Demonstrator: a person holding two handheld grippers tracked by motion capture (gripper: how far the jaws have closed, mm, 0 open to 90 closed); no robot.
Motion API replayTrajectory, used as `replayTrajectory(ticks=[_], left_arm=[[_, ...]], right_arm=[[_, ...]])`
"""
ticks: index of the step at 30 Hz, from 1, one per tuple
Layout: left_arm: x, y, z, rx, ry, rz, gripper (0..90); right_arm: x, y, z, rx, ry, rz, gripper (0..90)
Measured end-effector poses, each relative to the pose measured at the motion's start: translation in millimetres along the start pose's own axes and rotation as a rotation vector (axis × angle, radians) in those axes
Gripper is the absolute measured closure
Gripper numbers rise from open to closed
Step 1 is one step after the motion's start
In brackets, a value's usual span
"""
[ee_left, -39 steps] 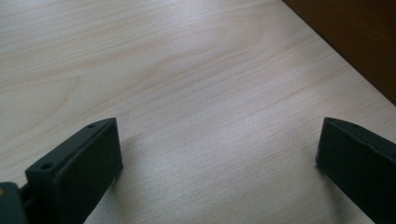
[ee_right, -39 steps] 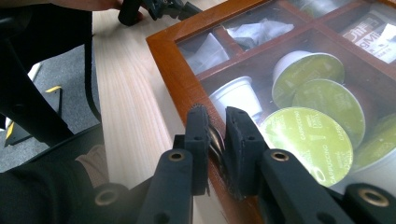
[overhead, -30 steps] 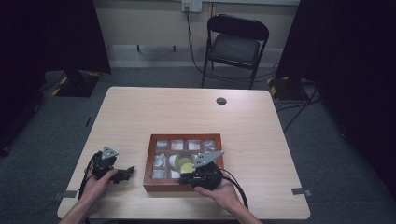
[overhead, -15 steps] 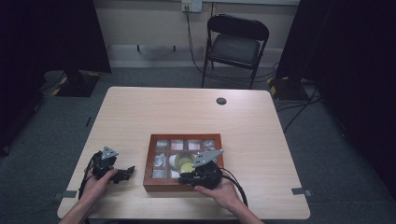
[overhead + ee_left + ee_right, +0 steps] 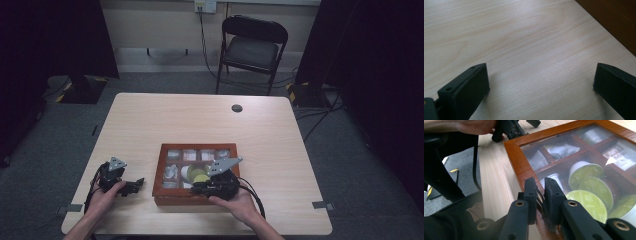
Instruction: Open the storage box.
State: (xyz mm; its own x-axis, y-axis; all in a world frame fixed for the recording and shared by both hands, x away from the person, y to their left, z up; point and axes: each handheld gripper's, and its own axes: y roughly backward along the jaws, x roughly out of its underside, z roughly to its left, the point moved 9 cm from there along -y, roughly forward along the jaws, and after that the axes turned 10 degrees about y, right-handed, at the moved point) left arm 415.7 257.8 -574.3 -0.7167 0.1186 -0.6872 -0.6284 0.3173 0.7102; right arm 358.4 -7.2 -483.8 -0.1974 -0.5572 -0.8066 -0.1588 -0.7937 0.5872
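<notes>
Reddish-brown wooden box with a clear glazed lid [image 5: 161,176] sits on the light wood-grain table [image 5: 270,135], toward the person's edge and slightly right of centre. Through the lid: divided compartments, white packets [image 5: 190,154] in the far row, green-topped round capsules [image 5: 589,200] on the near side under the right gripper. Right gripper [image 5: 196,187] is at the box's near rim, right hand [image 5: 240,202] behind it; in the right gripper view its jaws are clenched on a small metal latch or tab [image 5: 539,198] at the frame's near edge, only a narrow gap left between them. Can't tell exactly what that metal piece is, mostly hidden by the jaws. Left gripper [image 5: 135,185] lies low on the table just left of the box, apart from it, left hand [image 5: 107,195] wrapped around it. Left gripper view: jaws spread wide, released, nothing between them but bare tabletop; the box's brown side sits at the top right corner. Small dark round disc [image 5: 237,107] on the table well beyond the box. Black folding chair [image 5: 252,47] on the floor past the far table edge.
</notes>
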Motion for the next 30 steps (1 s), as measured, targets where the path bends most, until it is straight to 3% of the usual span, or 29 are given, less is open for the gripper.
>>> replayTrajectory(ticks=[8, 16, 30], left_arm=[[0.0, 0.0, 0.0, -0.001, 0.001, -0.001, 0.0], [0.0, 0.0, 0.0, -0.001, 0.001, -0.001, 0.0], [0.0, 0.0, 0.0, -0.001, 0.001, -0.001, 0.0]], right_arm=[[-7.9, 5.6, -1.8, -0.001, -0.006, -0.028, 80.7], [-10.2, 6.8, -2.4, -0.006, -0.01, -0.023, 80.7], [-30.8, 20.3, -9.1, 0.014, -0.018, -0.084, 80.6]])
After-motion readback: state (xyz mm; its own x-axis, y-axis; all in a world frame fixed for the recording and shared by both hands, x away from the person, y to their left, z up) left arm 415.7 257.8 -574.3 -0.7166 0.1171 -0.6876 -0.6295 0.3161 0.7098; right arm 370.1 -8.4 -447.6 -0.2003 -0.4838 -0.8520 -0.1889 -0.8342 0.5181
